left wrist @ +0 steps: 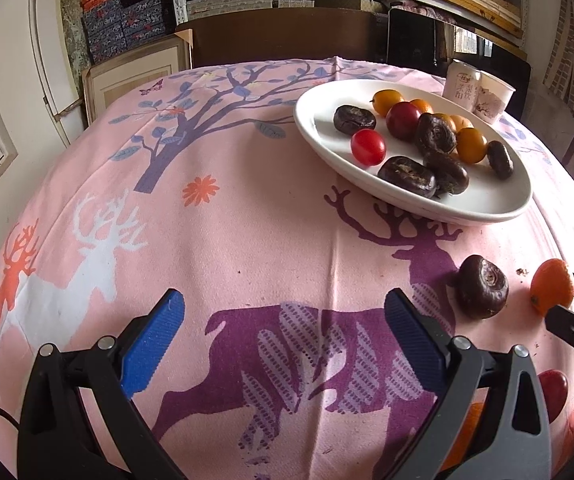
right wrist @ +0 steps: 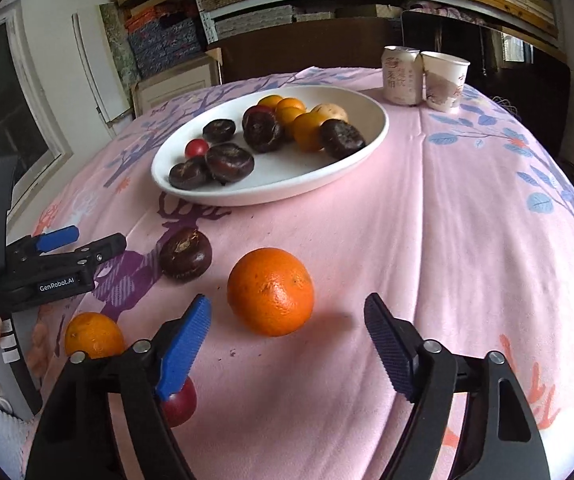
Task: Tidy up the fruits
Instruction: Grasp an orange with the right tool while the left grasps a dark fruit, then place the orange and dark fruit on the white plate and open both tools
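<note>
Taking the white plate (right wrist: 371,142) as the marker, everything sits on a table under a pink deer-print cloth (right wrist: 467,240). Farthest left of the plate and nearer the person, the left gripper (left wrist: 285,330) hovers over the purple deer, its jaws spread wide with nothing between them. Just right of it, in front of the plate's near rim, a dark water chestnut (right wrist: 185,254) lies on the cloth. Below that, closer to the person, a small orange (right wrist: 94,336) rests beside a red fruit (right wrist: 179,402), which is half hidden behind a blue pad, perhaps a small plum. Right of the chestnut, still in front of the plate, a large orange (right wrist: 270,291) stands alone on the cloth. The right gripper (right wrist: 287,346) is just short of it, jaws apart and holding nothing, the orange lying ahead of the gap rather than within it. On the plate itself are more dark chestnuts, red cherry tomatoes and small yellow-orange fruits heaped toward its far side. Behind the plate, to its right, a drink can (right wrist: 402,75) and a paper cup (right wrist: 445,80) stand touching.
</note>
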`<control>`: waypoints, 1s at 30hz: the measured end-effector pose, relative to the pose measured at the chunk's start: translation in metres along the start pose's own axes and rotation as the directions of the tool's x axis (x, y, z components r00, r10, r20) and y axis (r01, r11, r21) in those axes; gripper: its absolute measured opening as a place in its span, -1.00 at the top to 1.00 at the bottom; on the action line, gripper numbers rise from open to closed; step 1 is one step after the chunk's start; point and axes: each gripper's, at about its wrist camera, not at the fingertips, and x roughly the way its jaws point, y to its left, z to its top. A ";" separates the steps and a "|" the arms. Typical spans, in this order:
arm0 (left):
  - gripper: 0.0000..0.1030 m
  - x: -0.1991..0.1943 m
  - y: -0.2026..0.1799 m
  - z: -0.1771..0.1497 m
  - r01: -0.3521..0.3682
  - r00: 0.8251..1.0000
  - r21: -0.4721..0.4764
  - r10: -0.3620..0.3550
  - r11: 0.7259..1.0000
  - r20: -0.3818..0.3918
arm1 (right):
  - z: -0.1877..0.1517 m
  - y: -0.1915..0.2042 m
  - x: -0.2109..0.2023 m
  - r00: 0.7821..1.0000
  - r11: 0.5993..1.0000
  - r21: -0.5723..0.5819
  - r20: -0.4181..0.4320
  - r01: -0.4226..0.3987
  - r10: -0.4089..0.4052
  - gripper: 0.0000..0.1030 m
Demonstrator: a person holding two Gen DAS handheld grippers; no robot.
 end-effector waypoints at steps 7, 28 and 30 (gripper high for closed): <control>-0.91 -0.010 -0.021 -0.003 0.077 0.996 0.092 -0.081 0.993 0.038 | 0.004 0.006 0.007 0.998 0.998 -0.016 -0.015 -0.057 0.057 0.15; -0.12 0.011 -0.089 0.012 0.339 0.940 0.280 -0.315 0.898 -0.128 | 0.006 -0.022 -0.002 1.000 0.994 0.107 0.015 -0.020 0.019 0.13; -0.04 0.012 -0.093 0.013 0.335 0.942 0.305 -0.306 0.892 -0.140 | 0.006 -0.021 -0.001 1.000 0.994 0.108 0.011 -0.019 0.018 0.13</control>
